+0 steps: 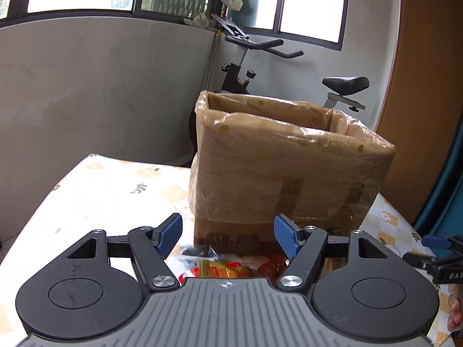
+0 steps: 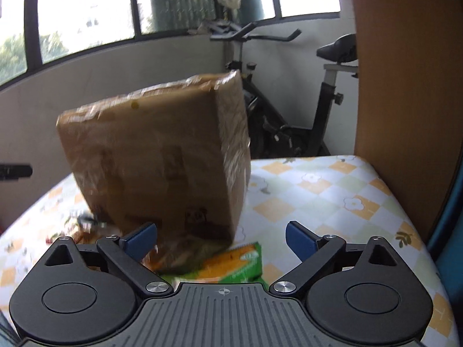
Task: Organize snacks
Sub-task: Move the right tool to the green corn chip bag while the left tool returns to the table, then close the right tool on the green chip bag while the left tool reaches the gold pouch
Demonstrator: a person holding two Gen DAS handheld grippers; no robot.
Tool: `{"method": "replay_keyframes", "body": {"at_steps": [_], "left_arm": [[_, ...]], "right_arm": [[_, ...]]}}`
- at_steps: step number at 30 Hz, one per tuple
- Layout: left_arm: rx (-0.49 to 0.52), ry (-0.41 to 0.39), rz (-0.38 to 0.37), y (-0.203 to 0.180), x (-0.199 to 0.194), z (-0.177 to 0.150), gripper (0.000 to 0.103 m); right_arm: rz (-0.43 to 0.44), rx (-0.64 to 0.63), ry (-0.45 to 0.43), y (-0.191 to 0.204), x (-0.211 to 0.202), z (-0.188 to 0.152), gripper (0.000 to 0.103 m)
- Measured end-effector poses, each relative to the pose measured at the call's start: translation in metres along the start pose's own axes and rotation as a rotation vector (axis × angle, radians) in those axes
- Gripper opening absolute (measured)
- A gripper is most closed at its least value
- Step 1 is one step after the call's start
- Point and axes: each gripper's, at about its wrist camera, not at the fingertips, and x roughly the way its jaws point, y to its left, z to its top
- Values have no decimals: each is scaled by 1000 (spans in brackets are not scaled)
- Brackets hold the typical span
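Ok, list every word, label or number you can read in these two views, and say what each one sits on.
"DA": white letters, cut off by the frame edge, on the black body of the right claw seen from the left wrist.
Dark red print low on the plastic-lined brown cardboard box: too blurred to read.
Print on the green and orange snack packet: too blurred.
Red and yellow snack wrapper: nothing legible.

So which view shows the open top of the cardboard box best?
The left wrist view: the plastic-lined cardboard box shows its open rim and inside walls sharply. The right wrist view shows the same box blurred, from the side, with its opening hidden.
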Motion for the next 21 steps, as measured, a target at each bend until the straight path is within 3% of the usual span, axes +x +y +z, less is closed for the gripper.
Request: {"method": "replay_keyframes", "body": {"at_steps": [5,11,15,17,21], "left_arm": [[-4,35,-7,4,5,-21,73],[13,52,8,10,8,-37,72],[13,73,11,15,11,-46,72],[19,88,12,16,13,-52,72],[38,115,8,16,20,-60,71]], "right_arm": [[6,-184,95,18,18,-24,101],[-6,-120,151,11,41,-31,102],[-13,-60,103,6,44,-38,99],[-21,-42,69,7,43,-40,89],[-31,13,3,1,41,-44,83]]}}
